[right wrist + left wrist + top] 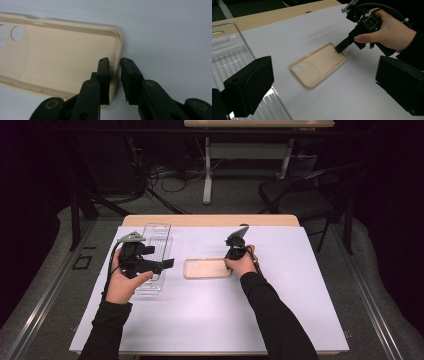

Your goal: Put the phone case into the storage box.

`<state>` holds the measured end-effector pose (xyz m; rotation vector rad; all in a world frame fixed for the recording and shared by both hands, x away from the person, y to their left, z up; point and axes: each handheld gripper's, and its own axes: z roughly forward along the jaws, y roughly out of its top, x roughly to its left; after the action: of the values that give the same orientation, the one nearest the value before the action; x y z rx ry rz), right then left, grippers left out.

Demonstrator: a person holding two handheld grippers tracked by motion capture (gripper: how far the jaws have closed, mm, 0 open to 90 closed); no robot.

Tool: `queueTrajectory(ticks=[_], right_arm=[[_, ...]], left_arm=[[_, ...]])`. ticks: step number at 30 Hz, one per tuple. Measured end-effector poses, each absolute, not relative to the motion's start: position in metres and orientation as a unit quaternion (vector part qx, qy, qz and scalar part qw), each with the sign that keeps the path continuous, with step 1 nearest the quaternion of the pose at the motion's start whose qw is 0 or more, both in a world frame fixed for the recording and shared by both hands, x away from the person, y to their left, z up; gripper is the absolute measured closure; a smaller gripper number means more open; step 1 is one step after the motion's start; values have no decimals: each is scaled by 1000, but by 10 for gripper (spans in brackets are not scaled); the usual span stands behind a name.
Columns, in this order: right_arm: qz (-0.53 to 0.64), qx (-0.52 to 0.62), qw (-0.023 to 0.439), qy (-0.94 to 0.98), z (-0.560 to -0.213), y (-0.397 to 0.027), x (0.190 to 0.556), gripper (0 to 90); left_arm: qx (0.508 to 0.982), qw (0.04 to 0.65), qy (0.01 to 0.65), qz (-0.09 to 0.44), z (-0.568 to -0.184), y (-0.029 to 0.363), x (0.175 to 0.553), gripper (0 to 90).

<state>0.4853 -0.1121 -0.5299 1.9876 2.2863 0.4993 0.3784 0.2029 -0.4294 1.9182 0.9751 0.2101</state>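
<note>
Two tools are at work over the white counter (pixel 280 310), and the step in hand looks like the first pinch on the beige phone case (pixel 206 268), which lies flat and open side up near the middle of the counter, its camera holes toward the clear plastic tray (pixel 155 251). The right tool (pixel 235 254) comes down on the case's end wall farthest from those holes; in the right gripper view one black jaw stands inside the case and the other outside, with the thin wall between them. The jaws are nearly together, yet a slim gap shows on the outer side, so I judge the right tool (pixel 115 80) unclenched on the wall for the moment, with the grip about to be made and not yet firm. The left tool (pixel 150 265) hangs over the tray to the case's left, its jaws spread wide and holding nothing; seen from the left gripper view, the case (pixel 318 65) is well ahead of it and apart. The next move probably calls for finishing the squeeze until both pads press the wall, then lifting gently, since so thin and soft an edge could bend or slip free. If the case is bound for the tray, the left tool may need to steady that tray.
</note>
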Motion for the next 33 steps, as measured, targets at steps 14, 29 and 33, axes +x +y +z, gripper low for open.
queueTrajectory(ticks=[14,29,33], right_arm=[[155,656,38,737,-529,-109,485,809],[140,672,47,726,-528,-104,486,834],[136,673,49,725,-528,-103,486,840]], left_arm=[[784,470,397,86,-430,203,379,18],[784,469,399,85,-430,204,379,18],[784,469,399,84,-430,204,379,18]])
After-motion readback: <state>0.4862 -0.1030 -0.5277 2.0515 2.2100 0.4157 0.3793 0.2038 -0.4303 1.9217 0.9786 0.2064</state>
